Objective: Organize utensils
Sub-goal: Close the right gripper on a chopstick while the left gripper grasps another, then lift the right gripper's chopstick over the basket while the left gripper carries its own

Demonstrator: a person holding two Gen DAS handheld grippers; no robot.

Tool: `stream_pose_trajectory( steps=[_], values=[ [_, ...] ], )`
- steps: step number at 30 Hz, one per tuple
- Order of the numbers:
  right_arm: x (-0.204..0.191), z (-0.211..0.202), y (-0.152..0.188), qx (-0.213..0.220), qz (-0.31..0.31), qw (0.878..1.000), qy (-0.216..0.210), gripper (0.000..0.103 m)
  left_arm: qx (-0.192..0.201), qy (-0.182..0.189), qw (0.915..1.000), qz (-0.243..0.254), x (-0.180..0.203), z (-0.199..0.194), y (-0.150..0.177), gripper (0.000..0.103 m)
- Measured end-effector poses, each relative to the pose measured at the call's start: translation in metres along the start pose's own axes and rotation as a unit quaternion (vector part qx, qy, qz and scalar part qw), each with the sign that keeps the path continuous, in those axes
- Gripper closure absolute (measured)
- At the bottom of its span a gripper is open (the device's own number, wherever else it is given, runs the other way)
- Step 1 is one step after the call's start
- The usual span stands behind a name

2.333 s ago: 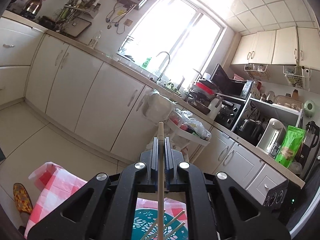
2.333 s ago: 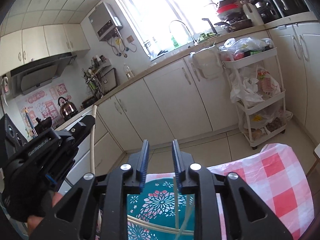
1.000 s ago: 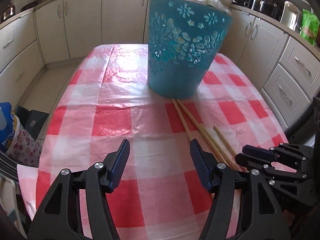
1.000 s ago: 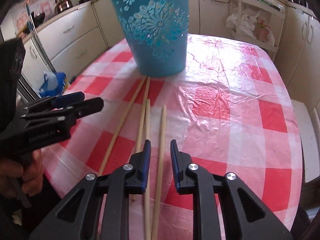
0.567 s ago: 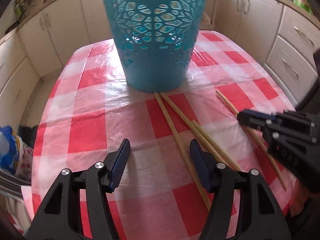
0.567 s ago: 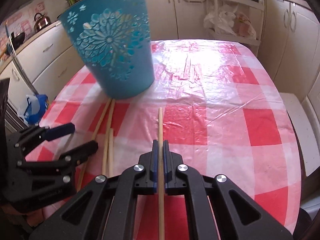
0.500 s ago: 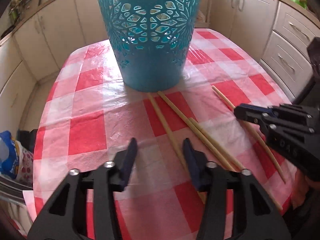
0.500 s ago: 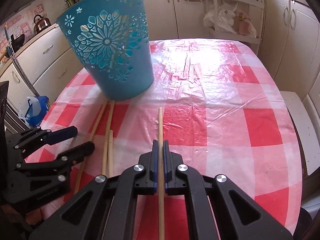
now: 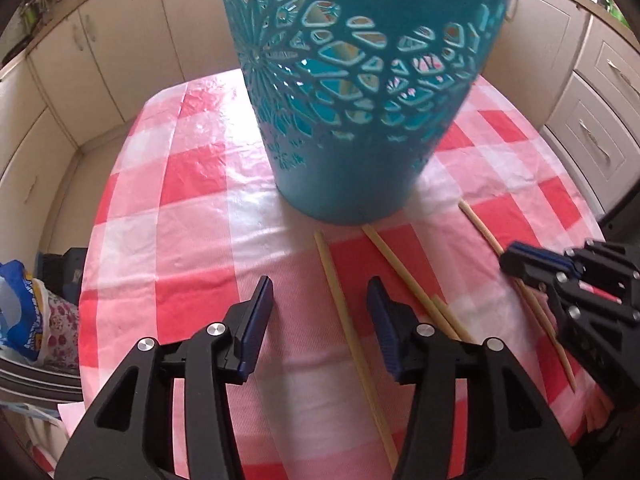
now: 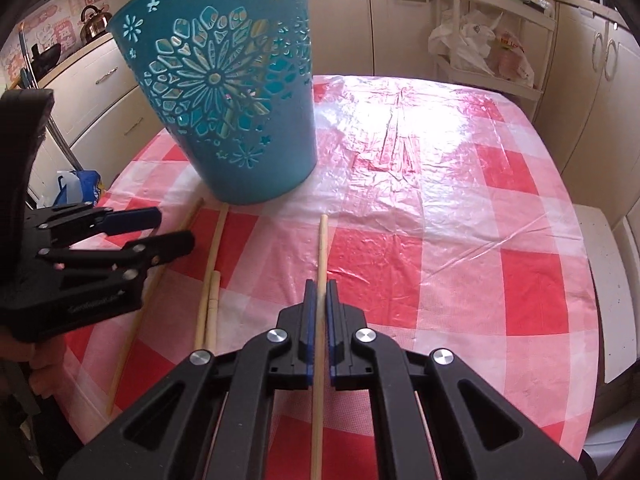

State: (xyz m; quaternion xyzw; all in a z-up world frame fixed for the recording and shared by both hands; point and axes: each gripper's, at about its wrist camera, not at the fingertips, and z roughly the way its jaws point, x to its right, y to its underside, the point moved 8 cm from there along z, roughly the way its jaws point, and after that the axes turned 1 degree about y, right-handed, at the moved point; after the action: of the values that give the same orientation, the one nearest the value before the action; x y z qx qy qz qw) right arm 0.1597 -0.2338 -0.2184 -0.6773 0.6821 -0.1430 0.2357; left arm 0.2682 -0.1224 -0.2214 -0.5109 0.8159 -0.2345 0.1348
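Clamping one chopstick (image 10: 322, 248) just in front of the blue basket (image 10: 240, 120), the right gripper (image 10: 318, 292) has closed since a second ago, so that stick is ready to lift. Left gripper (image 9: 320, 304) jaws are opening astride another chopstick (image 9: 340, 300) on the desk (image 10: 500, 200), nearer the basket now.

A red-and-white checked tablecloth (image 10: 460, 208) under a glossy clear cover fills the middle of both views. Cream cabinets (image 9: 100, 52) run along the upper left and right edges of the left wrist view. At the upper right of the right wrist view, a white trolley (image 10: 496, 36) holds plastic bags. A kettle (image 10: 94, 20) sits at the upper left, and a blue bag (image 9: 18, 320) lies at the left edge.
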Motion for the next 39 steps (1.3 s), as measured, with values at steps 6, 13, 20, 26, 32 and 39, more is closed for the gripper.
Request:
stream_pose_trajectory(
  steps=[6,13,20,26,32,39],
  values=[
    [-0.001,0.005,-0.004,-0.013,-0.003,1.000,-0.009,0.096,-0.006,0.021,0.9998,-0.001,-0.005,-0.004,0.002,0.080],
    [-0.009,0.010,-0.009,-0.016,-0.043,0.999,0.013,0.097,-0.001,-0.020,0.9998,0.004,-0.013,0.001,-0.002,0.065],
    [0.002,-0.010,-0.002,-0.004,0.055,0.997,-0.058,0.098,-0.006,0.033,0.9994,0.007,0.000,-0.009,0.009,0.098],
    [0.013,-0.041,0.002,0.044,0.153,0.977,-0.139,0.098,0.048,0.083,0.9946,-0.038,-0.015,-0.053,0.020,0.099],
    [0.002,-0.093,-0.026,0.123,0.166,0.961,-0.182,0.098,0.141,0.136,0.9797,-0.043,-0.015,-0.128,0.004,0.098],
    [-0.024,-0.148,-0.103,0.229,0.142,0.940,-0.209,0.098,0.245,0.168,0.9531,-0.056,-0.014,-0.193,-0.058,0.098]
  ],
)
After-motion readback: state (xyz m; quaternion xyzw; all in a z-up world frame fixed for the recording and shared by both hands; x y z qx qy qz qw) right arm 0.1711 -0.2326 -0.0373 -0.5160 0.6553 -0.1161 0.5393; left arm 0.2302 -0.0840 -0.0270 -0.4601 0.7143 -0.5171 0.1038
